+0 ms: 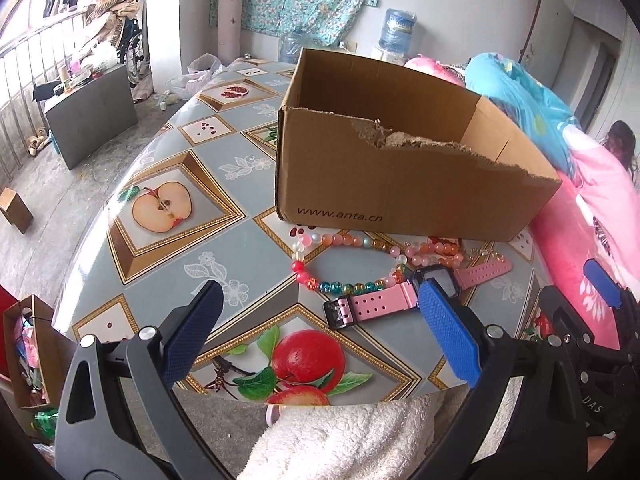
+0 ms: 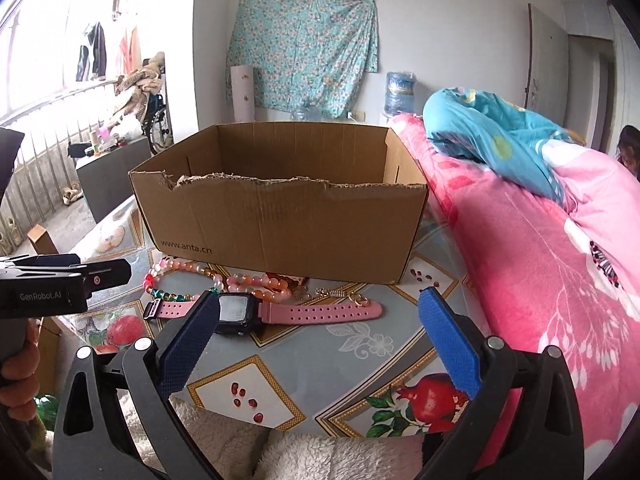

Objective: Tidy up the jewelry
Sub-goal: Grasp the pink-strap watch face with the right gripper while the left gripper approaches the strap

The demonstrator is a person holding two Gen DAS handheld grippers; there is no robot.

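A pink-strapped watch with a black square face (image 1: 384, 300) (image 2: 256, 310) lies on the table in front of an open cardboard box (image 1: 400, 184) (image 2: 280, 224). A string of coloured beads (image 1: 340, 264) (image 2: 200, 276) loops beside the watch, next to the box. Small metal pieces (image 2: 332, 293) lie behind the strap. My left gripper (image 1: 320, 312) is open and empty, just short of the watch and beads. My right gripper (image 2: 320, 320) is open and empty, with the watch between its fingers' line of sight. The box's inside is hidden.
The table (image 1: 240, 240) has a fruit-pattern cover. A pink quilt (image 2: 560, 260) and a blue one (image 2: 500, 140) lie along the right. A white towel (image 1: 340, 440) lies at the near edge. The left gripper's body (image 2: 48, 288) shows at the left of the right wrist view.
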